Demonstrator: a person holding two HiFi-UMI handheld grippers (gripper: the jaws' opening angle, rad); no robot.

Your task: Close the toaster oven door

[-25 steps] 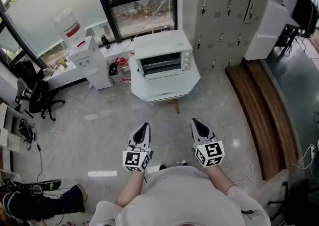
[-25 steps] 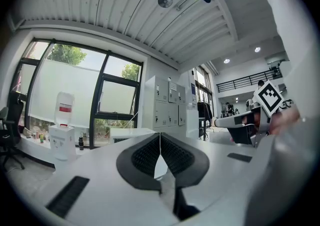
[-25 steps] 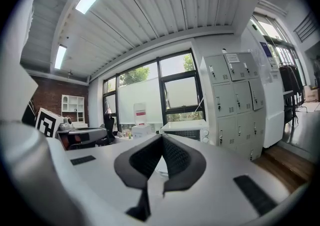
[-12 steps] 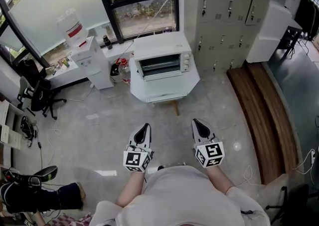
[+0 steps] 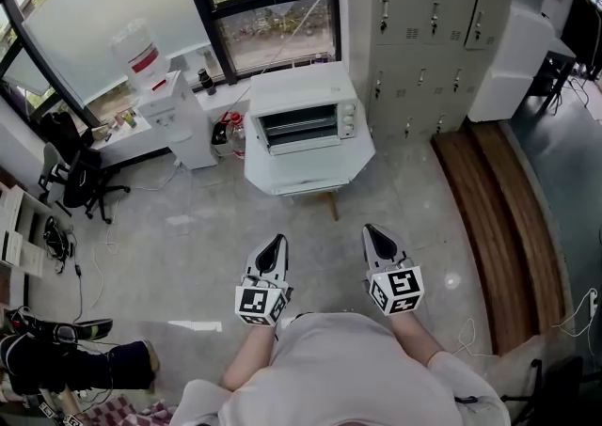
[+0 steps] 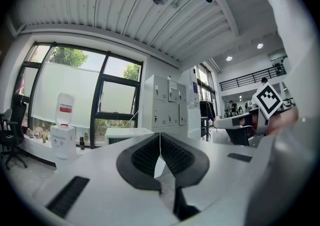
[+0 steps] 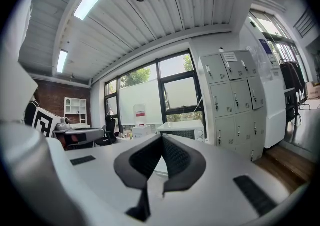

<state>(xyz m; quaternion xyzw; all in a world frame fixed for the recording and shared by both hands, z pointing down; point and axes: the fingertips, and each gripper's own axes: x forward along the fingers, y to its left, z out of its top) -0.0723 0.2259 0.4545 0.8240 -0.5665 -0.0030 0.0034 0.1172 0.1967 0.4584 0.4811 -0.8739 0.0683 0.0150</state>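
Observation:
The white toaster oven (image 5: 303, 114) stands on a small white table (image 5: 315, 175) by the window, well ahead of me. Its door (image 5: 307, 143) hangs open below the dark rack opening. My left gripper (image 5: 274, 244) and right gripper (image 5: 373, 230) are held side by side over the floor, pointing level at the oven and far short of it. Both are shut with nothing between the pads. In the left gripper view the oven (image 6: 124, 133) shows just left of the left gripper (image 6: 160, 135). In the right gripper view the oven (image 7: 184, 131) sits behind the right gripper (image 7: 161, 138).
A water dispenser (image 5: 166, 104) stands left of the oven. Grey lockers (image 5: 423, 29) line the wall to its right, and a wooden step (image 5: 499, 217) runs along the right. An office chair (image 5: 77, 180) and a person's legs (image 5: 71, 363) are at the left.
Both grippers have drifted a little forward toward the oven, staying shut and level. The feet at the lower left have shifted.

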